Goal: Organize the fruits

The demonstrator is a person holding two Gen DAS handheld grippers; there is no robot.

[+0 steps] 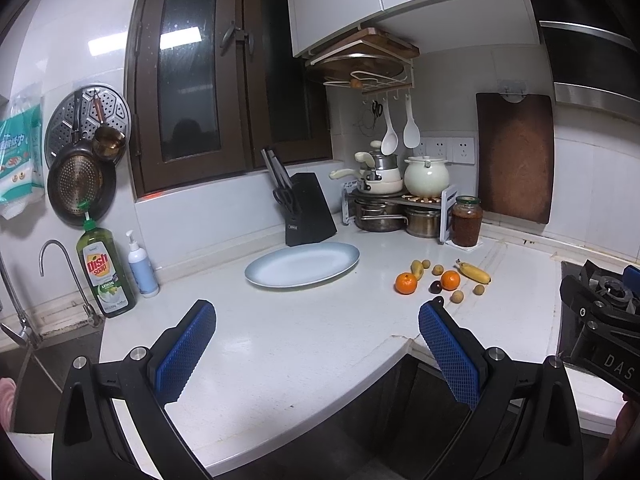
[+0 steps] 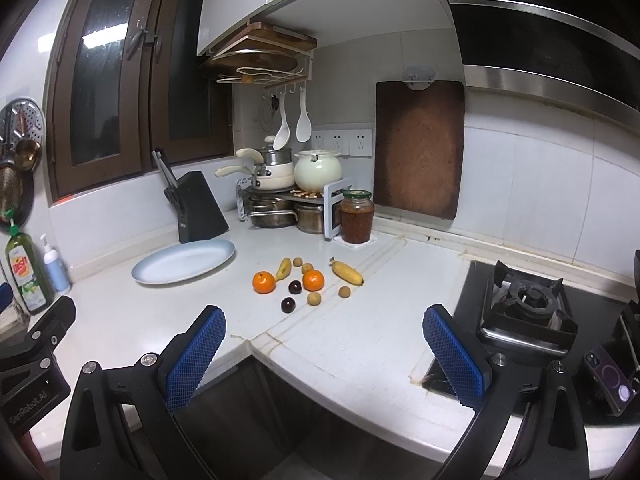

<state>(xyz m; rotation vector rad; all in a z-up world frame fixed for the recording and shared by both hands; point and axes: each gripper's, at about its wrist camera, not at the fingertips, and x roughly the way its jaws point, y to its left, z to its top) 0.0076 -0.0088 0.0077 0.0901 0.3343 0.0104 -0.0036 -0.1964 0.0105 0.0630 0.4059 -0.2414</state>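
Note:
An empty pale blue oval plate point(image 1: 302, 264) point(image 2: 184, 261) lies on the white counter. To its right sits a cluster of fruit: two oranges point(image 2: 264, 282) point(image 2: 313, 280), two small bananas point(image 2: 346, 271) point(image 2: 283, 268), two dark plums point(image 2: 295, 287) point(image 2: 288, 304) and several small brown longans point(image 2: 314, 298). In the left wrist view the same fruit shows around an orange point(image 1: 406, 283) and a banana point(image 1: 474, 272). My left gripper point(image 1: 318, 354) is open, low over the counter's front, short of the plate. My right gripper point(image 2: 324, 356) is open too, in front of the fruit, holding nothing.
A black knife block point(image 1: 308, 216), stacked pots on a rack point(image 1: 384, 204) and a jar point(image 2: 357, 216) stand along the back wall. A gas stove point(image 2: 528, 308) lies to the right, a sink tap point(image 1: 60, 276), dish soap point(image 1: 106, 272) and pump bottle to the left. A phone point(image 2: 610, 376) sits by the stove.

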